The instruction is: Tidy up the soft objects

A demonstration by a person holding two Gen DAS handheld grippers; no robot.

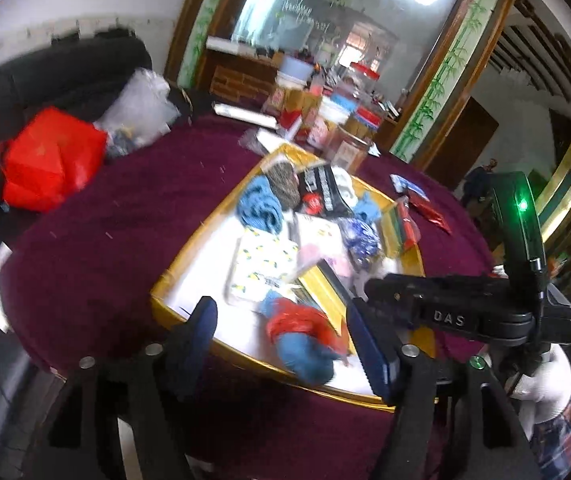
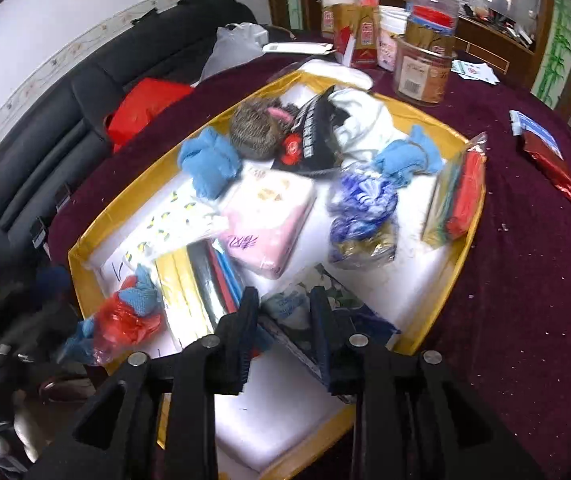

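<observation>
Left tongs (image 1: 285,340) gape, released, over the red-and-blue bundle (image 1: 305,336) at the tray's (image 2: 473,216) near corner; right tongs (image 2: 283,320) clamp a packet (image 2: 297,308) (farther along).

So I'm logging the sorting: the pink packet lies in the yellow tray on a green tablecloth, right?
Not quite: the tablecloth is dark maroon, not green, as the right wrist view shows. The pink packet does lie in the yellow tray.

we see soft bundles in the yellow-rimmed tray (image 2: 85,250): a blue cloth in red plastic (image 2: 125,316) near one corner. a pink packet (image 2: 269,220) lies mid-tray, two blue cloths (image 2: 209,160) beyond
</observation>
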